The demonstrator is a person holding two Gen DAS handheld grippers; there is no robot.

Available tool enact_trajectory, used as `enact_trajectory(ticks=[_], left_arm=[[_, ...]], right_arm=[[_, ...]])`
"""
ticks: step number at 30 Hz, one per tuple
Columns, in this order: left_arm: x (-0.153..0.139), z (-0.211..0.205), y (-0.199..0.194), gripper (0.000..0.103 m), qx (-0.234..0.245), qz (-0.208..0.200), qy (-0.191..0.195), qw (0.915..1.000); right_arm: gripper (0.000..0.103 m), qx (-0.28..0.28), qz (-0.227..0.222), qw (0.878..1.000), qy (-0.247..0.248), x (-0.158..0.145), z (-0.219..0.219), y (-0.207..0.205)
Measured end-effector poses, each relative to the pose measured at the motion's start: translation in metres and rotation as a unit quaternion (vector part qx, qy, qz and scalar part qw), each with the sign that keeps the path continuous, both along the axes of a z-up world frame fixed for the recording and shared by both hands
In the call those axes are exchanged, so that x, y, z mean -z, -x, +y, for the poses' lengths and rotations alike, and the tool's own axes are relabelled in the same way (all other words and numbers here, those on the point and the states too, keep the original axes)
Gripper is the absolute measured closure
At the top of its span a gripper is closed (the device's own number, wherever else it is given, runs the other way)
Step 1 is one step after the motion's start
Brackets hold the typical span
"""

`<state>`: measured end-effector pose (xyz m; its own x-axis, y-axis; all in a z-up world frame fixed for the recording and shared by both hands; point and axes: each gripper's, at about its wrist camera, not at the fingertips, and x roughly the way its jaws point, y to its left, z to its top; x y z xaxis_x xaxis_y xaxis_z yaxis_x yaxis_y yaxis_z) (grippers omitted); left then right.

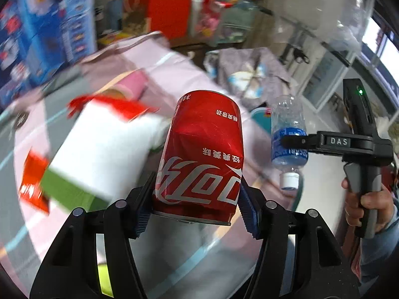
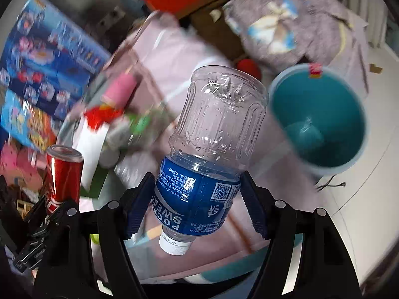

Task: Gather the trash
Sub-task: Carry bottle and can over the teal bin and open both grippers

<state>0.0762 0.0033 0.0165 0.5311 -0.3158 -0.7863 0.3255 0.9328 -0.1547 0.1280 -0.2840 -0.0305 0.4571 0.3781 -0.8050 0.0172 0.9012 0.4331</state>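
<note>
Left gripper [image 1: 197,204] clamps a dented red can [image 1: 202,154]; right gripper [image 2: 197,204] pinches a clear bottle [image 2: 212,144] (cap down) near the teal bin [image 2: 321,167].

Can [image 2: 63,172] left of the bottle [image 2: 212,149], bucket [image 2: 359,134] to its right, mat [image 2: 179,57] beneath.

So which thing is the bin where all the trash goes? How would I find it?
Look to the right of the pink mat, on the pale floor beside the crumpled grey cloth. There stands the teal bucket, round and open at the top, beyond the clear bottle that the right gripper holds. It is the only deep, hollow, blue-green thing there.
</note>
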Motion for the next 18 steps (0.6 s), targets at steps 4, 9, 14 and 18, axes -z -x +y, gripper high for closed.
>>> enact_trajectory(ticks=[4, 9, 14, 18], left_arm=[[0.004, -0.059, -0.029, 0.042, 0.044, 0.013, 0.003, 0.9989], [0.018, -0.122, -0.063, 0.042, 0.087, 0.04, 0.005, 0.9954], [0.034, -0.185, -0.093, 0.042, 0.135, 0.052, -0.004, 0.9895], [0.053, -0.219, -0.113, 0.042, 0.157, 0.071, -0.012, 0.9849]], right_arm=[[0.036, 0.062, -0.013, 0.998, 0.022, -0.004, -0.057, -0.012], [0.036, 0.117, 0.008, 0.992, 0.035, 0.016, -0.121, -0.035], [0.036, 0.136, 0.048, 0.989, 0.036, 0.052, -0.153, -0.059], [0.036, 0.132, 0.074, 0.988, 0.037, 0.082, -0.163, -0.076]])
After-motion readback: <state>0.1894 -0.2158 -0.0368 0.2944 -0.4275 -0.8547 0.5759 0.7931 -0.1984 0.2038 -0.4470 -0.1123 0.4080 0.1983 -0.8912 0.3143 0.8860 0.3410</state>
